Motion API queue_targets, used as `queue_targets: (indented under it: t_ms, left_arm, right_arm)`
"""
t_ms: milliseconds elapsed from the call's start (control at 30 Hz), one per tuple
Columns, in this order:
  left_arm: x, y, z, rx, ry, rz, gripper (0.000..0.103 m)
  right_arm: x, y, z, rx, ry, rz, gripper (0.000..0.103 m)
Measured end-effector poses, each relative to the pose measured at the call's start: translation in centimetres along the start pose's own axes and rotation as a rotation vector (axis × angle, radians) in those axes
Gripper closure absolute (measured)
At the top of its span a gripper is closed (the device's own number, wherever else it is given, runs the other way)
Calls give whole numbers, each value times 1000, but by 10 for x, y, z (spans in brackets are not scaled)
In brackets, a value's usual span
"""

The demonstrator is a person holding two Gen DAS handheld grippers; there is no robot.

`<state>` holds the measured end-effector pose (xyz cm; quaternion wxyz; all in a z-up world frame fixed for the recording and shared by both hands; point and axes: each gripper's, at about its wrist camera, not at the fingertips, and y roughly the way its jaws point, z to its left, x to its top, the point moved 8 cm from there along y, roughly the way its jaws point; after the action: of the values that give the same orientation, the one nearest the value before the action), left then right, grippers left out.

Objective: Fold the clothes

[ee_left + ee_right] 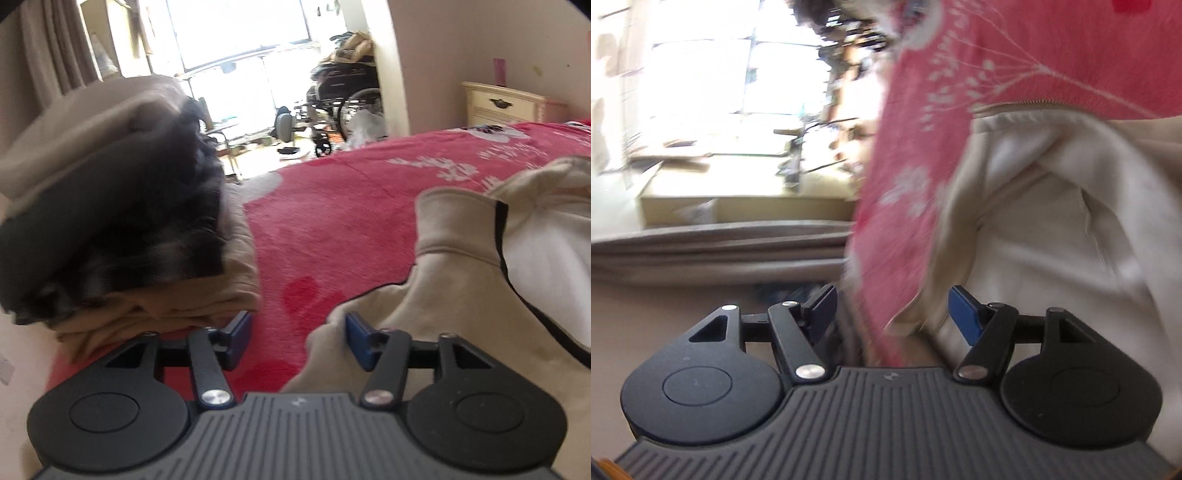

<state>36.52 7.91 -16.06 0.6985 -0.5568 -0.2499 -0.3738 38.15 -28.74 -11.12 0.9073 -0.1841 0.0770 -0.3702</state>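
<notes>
Two grippers, both held by us with jaws apart | left gripper [298, 338] low over red bedspread [332, 229], between folded pile [122, 229] and beige garment [461, 280] | right gripper [892, 314] at that garment's edge, clamping nothing.

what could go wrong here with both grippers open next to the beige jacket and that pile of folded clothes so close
1. The left gripper sits open between the folded pile and the beige jacket; a sideways sweep might topple the pile.
2. The jacket's zipper lies exposed and might snag a finger.
3. The right gripper view is blurred and rolled, so a grab might catch the red blanket too.
</notes>
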Motion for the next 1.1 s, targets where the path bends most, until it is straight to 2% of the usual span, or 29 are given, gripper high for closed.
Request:
queue_targets:
  t_ms: [167, 267, 300, 400, 433, 567, 700, 833, 867, 900, 967, 1000, 1100]
  left_arm:
    - [10, -29, 15, 93, 18, 7, 38]
    - [22, -56, 25, 158, 9, -6, 38]
    - [27, -68, 28, 174, 2, -16, 38]
    - [42, -113, 22, 160, 17, -87, 38]
    - [36, -127, 8, 119, 40, -89, 38]
    - [14, -184, -51, -44, 130, -100, 36]
    - [-9, -242, -110, -208, 220, -111, 36]
    - [-63, -264, -178, -326, 331, -111, 36]
    - [-73, -264, -191, -345, 345, -107, 36]
    - [-84, -264, -203, -364, 358, -103, 36]
    - [-102, -261, -222, -387, 351, -88, 37]
    - [-108, -258, -229, -399, 350, -73, 38]
    - [-123, -251, -236, -424, 358, -58, 38]
  right_arm:
    - [-49, -112, 14, 88, -61, 7, 36]
    - [-75, -186, 1, 90, -79, -51, 36]
    - [-86, -211, -6, 65, -89, -79, 36]
    - [-115, -265, -37, -42, -156, -135, 36]
    - [-125, -279, -49, -92, -184, -145, 36]
    - [-169, -286, -95, -392, -418, -133, 36]
    - [-202, -259, -115, -555, -635, -88, 38]
    - [-210, -222, -127, -719, -860, -44, 43]
    - [-209, -217, -133, -772, -910, -30, 54]
    - [-205, -214, -136, -820, -948, -27, 74]
    - [-197, -205, -147, -894, -979, -12, 95]
    - [-192, -204, -153, -898, -951, -13, 100]
    - [-185, -231, -153, -861, -815, -89, 102]
